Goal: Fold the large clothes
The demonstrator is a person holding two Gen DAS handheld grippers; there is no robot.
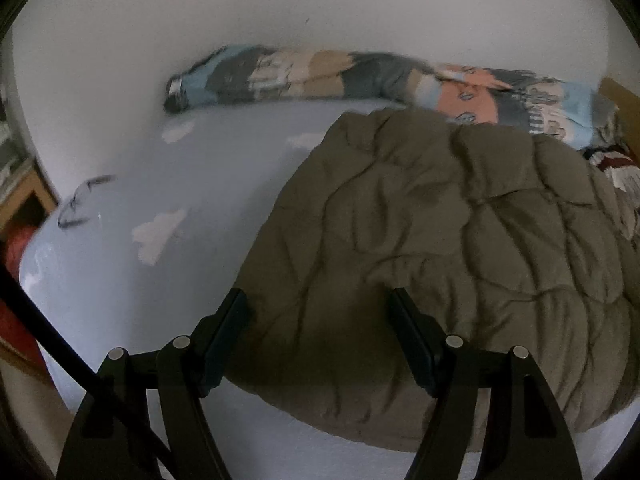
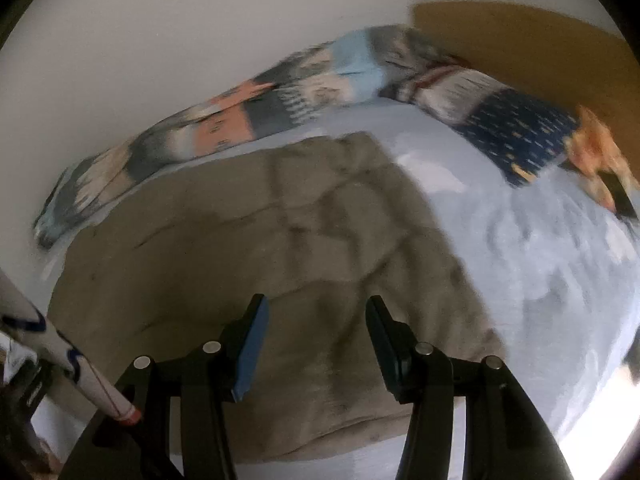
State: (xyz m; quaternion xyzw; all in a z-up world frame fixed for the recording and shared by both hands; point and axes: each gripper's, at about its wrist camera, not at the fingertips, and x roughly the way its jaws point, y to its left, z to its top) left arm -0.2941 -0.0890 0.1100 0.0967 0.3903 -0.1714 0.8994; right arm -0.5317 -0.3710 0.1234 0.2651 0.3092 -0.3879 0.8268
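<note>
Left wrist view: the left gripper (image 1: 318, 300) stands with its jaws wide apart and nothing between them, poised above the near edge of a brown quilted garment (image 1: 460, 248). The garment lies bunched and heavily creased on a pale blue bed sheet (image 1: 132, 280) printed with white clouds, filling the frame from 3 to 6 o'clock. A rolled patterned blanket (image 1: 320, 74) in blue, grey, beige and salmon runs along the white wall (image 1: 280, 4) from 10 to 2 o'clock, touching the garment's far edge near 1 o'clock. A pair of glasses (image 1: 80, 200) rests on the sheet at 9 o'clock, well apart from the garment.

Right wrist view: the right gripper (image 2: 316, 308) is likewise spread wide and empty, over the garment (image 2: 248, 240), which here covers the centre and the 6 to 9 o'clock area, flatter in appearance; the picture is blurred. The sheet (image 2: 540, 264) shows bare from 3 to 5 o'clock. The blanket (image 2: 224, 120) crosses from 9 to 1 o'clock. A dark blue patterned cloth (image 2: 520, 128) lies at 2 o'clock, with an orange item (image 2: 596, 148), too blurred to identify, just beside it.
</note>
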